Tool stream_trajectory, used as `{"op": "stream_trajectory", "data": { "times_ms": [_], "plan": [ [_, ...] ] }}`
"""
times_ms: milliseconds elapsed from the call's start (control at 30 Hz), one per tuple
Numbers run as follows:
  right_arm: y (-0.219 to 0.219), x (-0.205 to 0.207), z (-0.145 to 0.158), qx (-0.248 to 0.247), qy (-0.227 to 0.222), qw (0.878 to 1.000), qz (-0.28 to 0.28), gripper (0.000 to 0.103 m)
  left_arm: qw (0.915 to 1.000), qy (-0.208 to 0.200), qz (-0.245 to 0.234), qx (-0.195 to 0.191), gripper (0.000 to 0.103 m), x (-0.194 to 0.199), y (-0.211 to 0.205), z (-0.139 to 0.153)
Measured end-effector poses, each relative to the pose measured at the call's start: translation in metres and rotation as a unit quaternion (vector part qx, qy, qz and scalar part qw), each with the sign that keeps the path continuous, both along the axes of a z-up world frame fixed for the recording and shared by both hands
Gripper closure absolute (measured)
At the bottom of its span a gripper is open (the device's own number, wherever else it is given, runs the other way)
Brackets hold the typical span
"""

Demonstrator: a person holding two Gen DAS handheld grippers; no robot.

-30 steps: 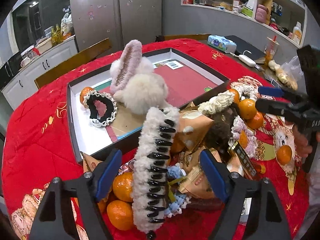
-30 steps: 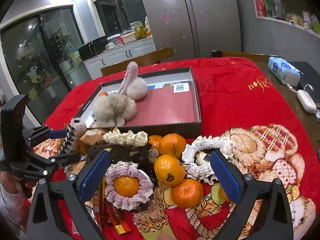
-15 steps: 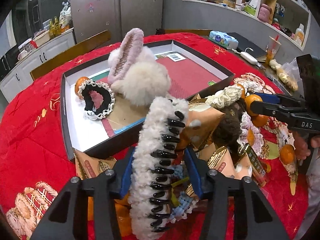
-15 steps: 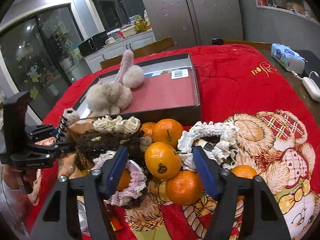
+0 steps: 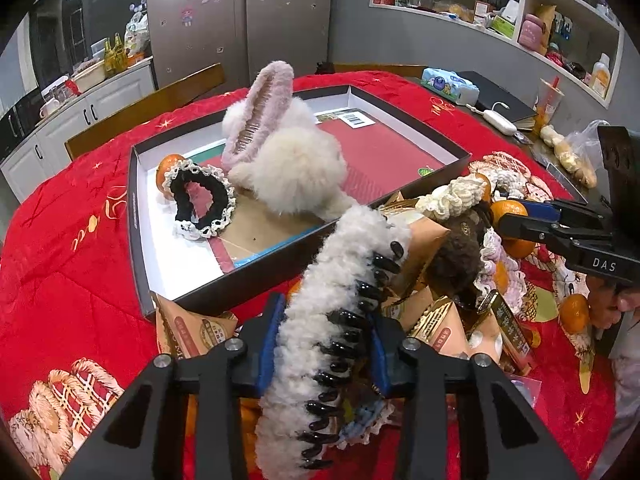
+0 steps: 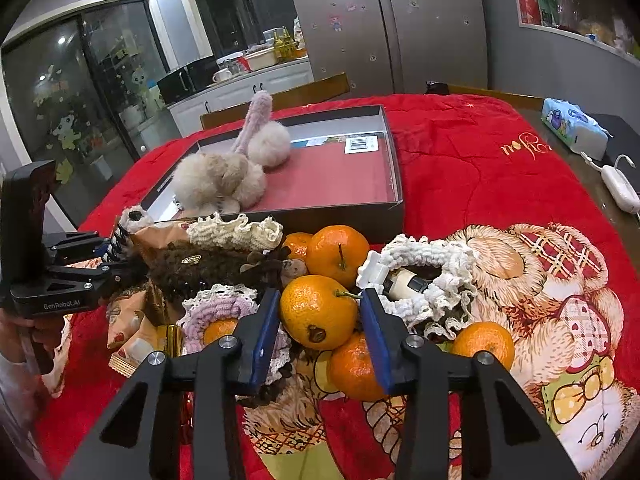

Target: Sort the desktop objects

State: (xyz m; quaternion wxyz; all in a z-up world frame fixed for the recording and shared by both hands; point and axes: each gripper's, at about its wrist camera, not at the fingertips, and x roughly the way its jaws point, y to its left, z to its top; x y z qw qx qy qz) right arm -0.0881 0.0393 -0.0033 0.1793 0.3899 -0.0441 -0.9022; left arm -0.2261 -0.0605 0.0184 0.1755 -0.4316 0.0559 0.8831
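My left gripper is shut on a fluffy white hair claw clip with black teeth, held over the pile in front of the black box. In the box lie a fluffy cream clip, a pink fluffy clip, a black-and-white scrunchie and an orange. My right gripper is shut on an orange in the pile. The left gripper also shows at the left of the right wrist view.
The pile holds more oranges, a white scrunchie, a brown clip, a lilac scrunchie and snack packets. A tissue pack and a white charger lie at the right. A wooden chair stands behind the table.
Both grippers were wide open a second ago and have shut: the left on the white claw clip, the right on the orange. Both have moved slightly forward.
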Motion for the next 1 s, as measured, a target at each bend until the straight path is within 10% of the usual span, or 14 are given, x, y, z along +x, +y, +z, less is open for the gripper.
{"op": "stream_trajectory", "data": {
  "times_ms": [1000],
  "plan": [
    [0.001,0.007,0.018,-0.052,0.015,0.998,0.014,0.073,0.9982,0.059,0.007,0.001,0.065,0.031,-0.009,0.048]
  ]
}}
